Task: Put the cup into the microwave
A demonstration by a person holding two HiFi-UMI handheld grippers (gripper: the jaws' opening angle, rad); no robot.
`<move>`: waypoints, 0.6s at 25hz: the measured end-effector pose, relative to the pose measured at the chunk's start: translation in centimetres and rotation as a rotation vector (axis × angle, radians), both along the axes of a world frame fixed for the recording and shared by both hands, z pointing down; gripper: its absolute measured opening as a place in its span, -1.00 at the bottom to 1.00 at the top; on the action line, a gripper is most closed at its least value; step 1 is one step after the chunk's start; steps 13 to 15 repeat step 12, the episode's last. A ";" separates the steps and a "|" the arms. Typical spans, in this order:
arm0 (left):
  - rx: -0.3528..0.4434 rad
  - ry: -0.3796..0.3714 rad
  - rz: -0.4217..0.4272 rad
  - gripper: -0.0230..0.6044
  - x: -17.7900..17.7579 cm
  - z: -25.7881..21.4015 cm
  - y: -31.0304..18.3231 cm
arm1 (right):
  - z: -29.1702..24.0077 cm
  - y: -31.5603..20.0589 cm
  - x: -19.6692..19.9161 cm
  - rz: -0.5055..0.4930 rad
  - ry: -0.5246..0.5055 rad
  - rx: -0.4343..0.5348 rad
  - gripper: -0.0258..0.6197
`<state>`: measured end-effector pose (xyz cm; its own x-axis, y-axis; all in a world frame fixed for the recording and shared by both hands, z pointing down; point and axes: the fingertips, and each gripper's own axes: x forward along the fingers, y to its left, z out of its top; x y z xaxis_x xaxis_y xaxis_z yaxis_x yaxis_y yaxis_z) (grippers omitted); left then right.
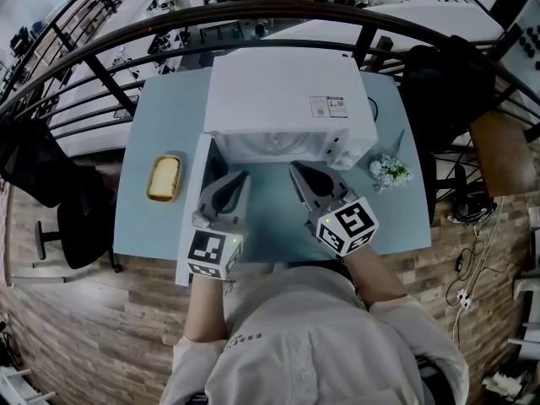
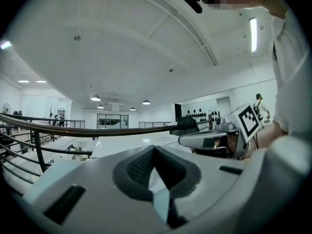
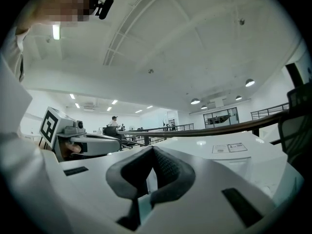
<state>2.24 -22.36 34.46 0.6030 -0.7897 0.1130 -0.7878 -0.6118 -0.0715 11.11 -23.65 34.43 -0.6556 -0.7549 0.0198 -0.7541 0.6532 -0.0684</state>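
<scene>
A white microwave point(image 1: 287, 91) stands at the back of a light blue table point(image 1: 388, 218). Its door point(image 1: 196, 201) hangs open toward me on the left. The cavity point(image 1: 270, 146) looks pale, and I see no cup in any view. My left gripper point(image 1: 240, 177) is held level just right of the open door, jaws shut and empty. My right gripper point(image 1: 297, 169) sits beside it in front of the cavity, also shut with nothing in it. In the left gripper view its own jaws point(image 2: 155, 150) meet at the tips. The right gripper view shows the same of that gripper point(image 3: 152, 152).
A yellow loaf-like block point(image 1: 164, 178) lies on the table left of the door. A small bunch of white flowers point(image 1: 390, 171) lies to the right of the microwave. A curved black railing point(image 1: 253, 19) runs behind the table. A dark chair point(image 1: 67, 218) stands at the left.
</scene>
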 end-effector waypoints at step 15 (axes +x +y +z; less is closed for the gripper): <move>0.015 0.019 -0.030 -0.92 -0.9 -0.6 -0.4 | -0.5 -0.2 -0.5 0.001 -0.005 0.017 -0.87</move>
